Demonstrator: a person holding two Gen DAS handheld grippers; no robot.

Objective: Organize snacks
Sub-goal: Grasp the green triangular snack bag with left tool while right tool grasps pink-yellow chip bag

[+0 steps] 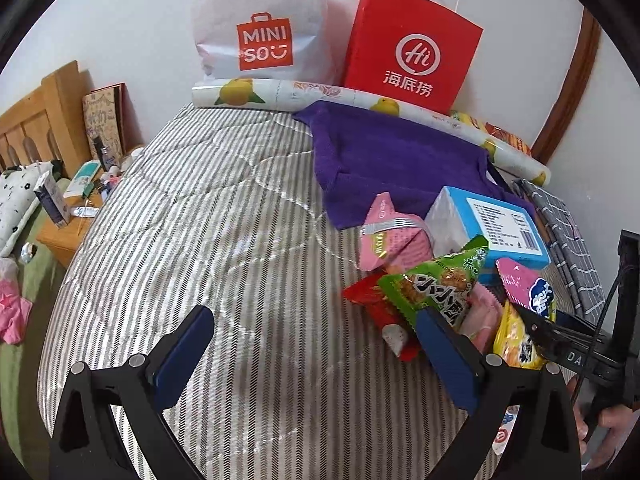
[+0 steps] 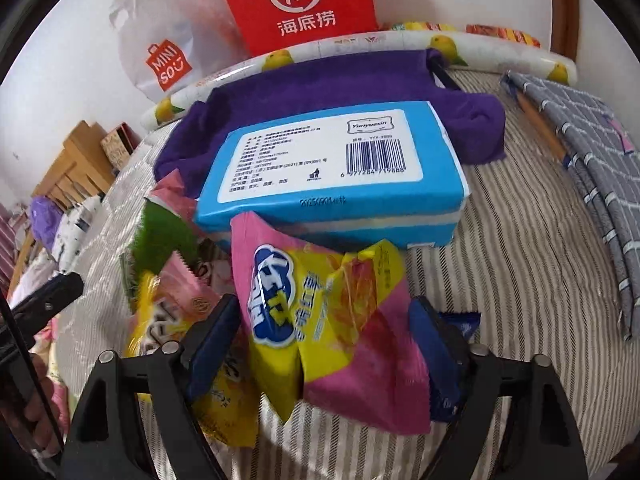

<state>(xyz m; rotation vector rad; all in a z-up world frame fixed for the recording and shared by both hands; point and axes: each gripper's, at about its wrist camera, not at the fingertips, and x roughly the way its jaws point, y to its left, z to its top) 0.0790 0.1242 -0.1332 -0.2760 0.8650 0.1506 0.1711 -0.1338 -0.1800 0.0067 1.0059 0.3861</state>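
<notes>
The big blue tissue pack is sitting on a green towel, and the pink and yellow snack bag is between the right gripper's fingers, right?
Not quite. The towel under the blue tissue pack is purple, as the right wrist view shows. The pink and yellow snack bag is indeed between the right gripper fingers.

the bed cover (image 1: 200,216) is grey-and-white striped, with a purple towel (image 1: 384,152) and a grey cloth with a white grid (image 2: 592,168) on it. behind stand a red paper bag (image 1: 412,48) with white lettering, a white plastic bag (image 1: 260,20) with an orange-red logo, and a white roll printed with yellow fruit and green leaves (image 1: 256,94). the snacks include a pink-and-yellow packet with a blue-and-white logo (image 2: 320,312), a green packet (image 1: 432,284), a red packet (image 1: 368,296), beside a light blue pack with a white label (image 2: 332,172); the gripper pads (image 1: 184,344) are blue on black fingers.
</notes>
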